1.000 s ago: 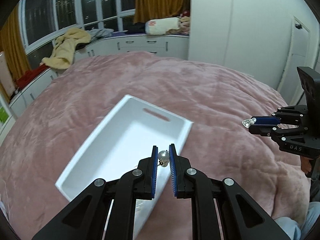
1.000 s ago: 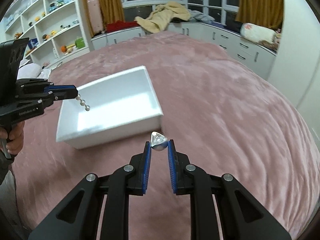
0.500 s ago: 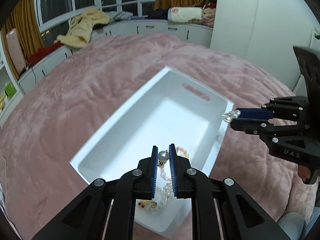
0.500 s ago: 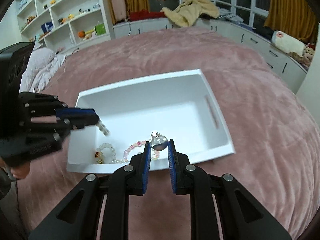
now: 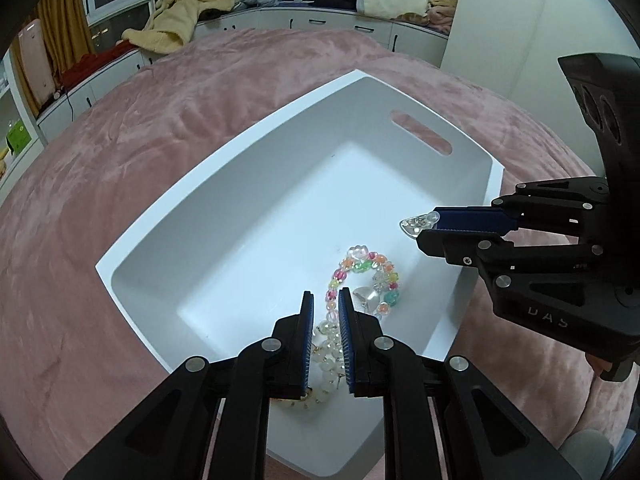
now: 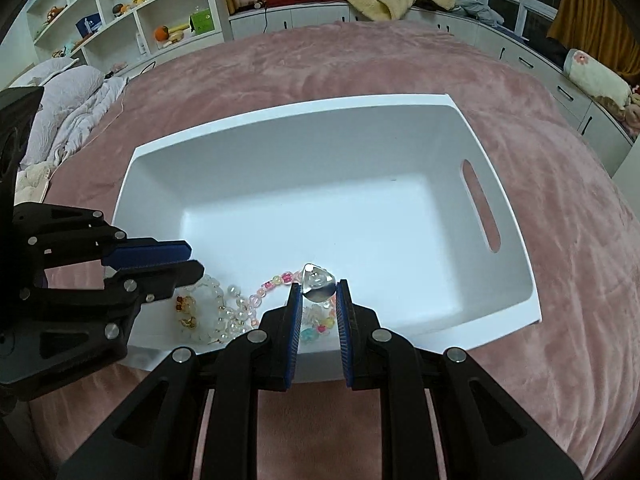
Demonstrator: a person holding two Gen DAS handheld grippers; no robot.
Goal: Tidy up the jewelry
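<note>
A white plastic bin [image 5: 240, 148] [image 6: 280, 114] lies on a pink bedspread. Inside, at its near end, lie a colourful bead bracelet [image 5: 362, 266] [image 6: 276, 280] and a string of white beads [image 5: 328, 360] [image 6: 224, 316]. My left gripper [image 5: 325, 298] [image 6: 194, 260] hangs low over them; its jaws are opening a little and nothing is between the pads. A pale round piece [image 5: 367, 295] rests in the bin just right of its fingers. My right gripper [image 6: 318, 286] [image 5: 426, 228] is shut on a clear teardrop crystal [image 6: 318, 280] [image 5: 414, 225], above the bin's near side.
The pink bedspread [image 6: 560, 240] surrounds the bin on all sides. White shelves [image 6: 132, 20] stand far left, with a crumpled grey quilt [image 6: 72, 100] before them. Low cabinets with a yellow blanket [image 5: 180, 24] line the windows behind the bed.
Both grippers came down over the bin's near end. The pearl piece that sat between the left pads is gone from them. The right still holds the crystal.
</note>
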